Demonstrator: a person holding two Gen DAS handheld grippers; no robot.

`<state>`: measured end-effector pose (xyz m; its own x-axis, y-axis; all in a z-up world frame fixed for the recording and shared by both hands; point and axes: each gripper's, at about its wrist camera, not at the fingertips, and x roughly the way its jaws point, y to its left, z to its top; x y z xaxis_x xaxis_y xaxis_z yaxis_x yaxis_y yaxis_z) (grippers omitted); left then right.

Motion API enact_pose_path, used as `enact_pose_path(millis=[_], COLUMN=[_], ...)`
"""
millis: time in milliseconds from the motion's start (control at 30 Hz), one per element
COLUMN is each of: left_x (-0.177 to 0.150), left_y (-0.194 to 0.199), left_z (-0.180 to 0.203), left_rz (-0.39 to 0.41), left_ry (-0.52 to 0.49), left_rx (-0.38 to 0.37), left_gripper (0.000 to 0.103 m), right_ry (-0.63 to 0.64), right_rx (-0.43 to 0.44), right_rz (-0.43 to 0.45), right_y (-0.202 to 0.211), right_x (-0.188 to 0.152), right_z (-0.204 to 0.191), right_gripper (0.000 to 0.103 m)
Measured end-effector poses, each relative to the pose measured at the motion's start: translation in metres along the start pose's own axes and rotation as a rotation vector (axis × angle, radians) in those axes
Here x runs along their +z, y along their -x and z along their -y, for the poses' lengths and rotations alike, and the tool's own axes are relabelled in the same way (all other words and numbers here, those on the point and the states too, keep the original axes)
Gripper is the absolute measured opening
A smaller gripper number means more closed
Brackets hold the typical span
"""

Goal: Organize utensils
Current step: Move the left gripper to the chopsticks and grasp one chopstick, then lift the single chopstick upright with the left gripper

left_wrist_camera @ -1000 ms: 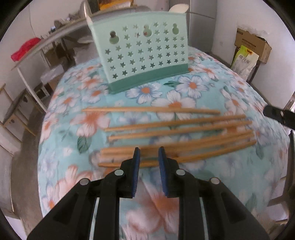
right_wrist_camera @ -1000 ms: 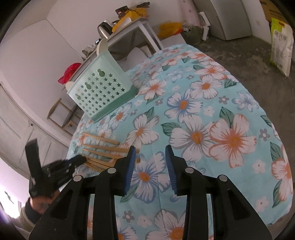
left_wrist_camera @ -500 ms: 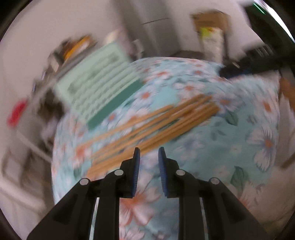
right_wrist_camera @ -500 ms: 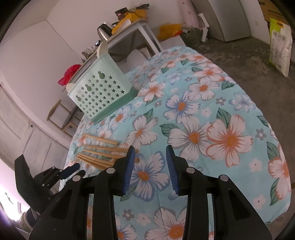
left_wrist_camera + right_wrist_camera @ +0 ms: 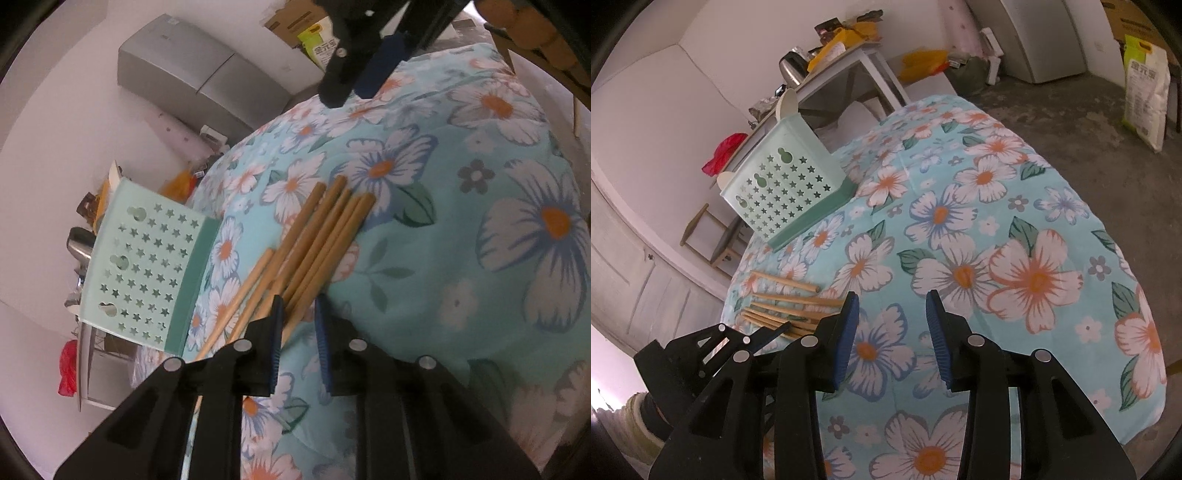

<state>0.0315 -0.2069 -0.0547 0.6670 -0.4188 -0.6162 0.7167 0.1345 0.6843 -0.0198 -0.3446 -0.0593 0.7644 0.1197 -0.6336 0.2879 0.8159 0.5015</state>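
Note:
Several wooden chopsticks (image 5: 314, 243) lie side by side on the floral tablecloth (image 5: 461, 229); they also show in the right wrist view (image 5: 783, 306). A mint green star-holed utensil basket (image 5: 147, 273) stands beyond them, also in the right wrist view (image 5: 783, 188). My left gripper (image 5: 299, 314) is open, its fingertips at the near ends of the chopsticks, one stick running between the jaws. My right gripper (image 5: 890, 314) is open and empty above the cloth, right of the chopsticks. The left gripper shows at the lower left of the right wrist view (image 5: 768, 332).
A grey refrigerator (image 5: 207, 81) stands against the wall behind the table. A side table with a kettle (image 5: 792, 66) and clutter is behind the basket. A sack (image 5: 1145, 92) stands on the floor at right.
My left gripper has swung round and moved in, so the chopsticks now run away from it lengthwise with its tips at their ends. The right gripper has barely moved.

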Motion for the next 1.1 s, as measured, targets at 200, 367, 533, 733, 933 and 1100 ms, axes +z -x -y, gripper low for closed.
enact_pose_path(millis=[200,367,533,733,933,1100], left_x=[-0.005,-0.01,-0.019,-0.038,-0.052,-0.058], left_y=[0.025,0.048,0.073,0.092,0.098,0.101], left_z=[-0.001,-0.03,-0.073,-0.106,-0.124,-0.13], left_rz=[0.017,0.028,0.054,0.073,0.081,0.083], left_ry=[0.024,0.183,0.42,0.638,0.747,0.783], left_rx=[0.014,0.039,0.088,0.132,0.139,0.138], left_gripper=[0.016,0.015,0.012,0.01,0.009,0.009], right_ry=[0.006,-0.01,-0.039,-0.095,-0.188,-0.255], right_rx=[0.013,0.058,0.127,0.113,0.112,0.134], right_rz=[0.001,-0.025,-0.098,-0.161,-0.12,-0.089], right_y=[0.004,0.002,-0.013,-0.04,-0.052,-0.051], right_x=[-0.001,-0.007,-0.023,-0.041,-0.035,-0.034], right_z=[-0.004,-0.01,-0.021,-0.034,-0.032,-0.028], right_gripper=[0.038,0.038,0.038,0.038,0.036,0.036])
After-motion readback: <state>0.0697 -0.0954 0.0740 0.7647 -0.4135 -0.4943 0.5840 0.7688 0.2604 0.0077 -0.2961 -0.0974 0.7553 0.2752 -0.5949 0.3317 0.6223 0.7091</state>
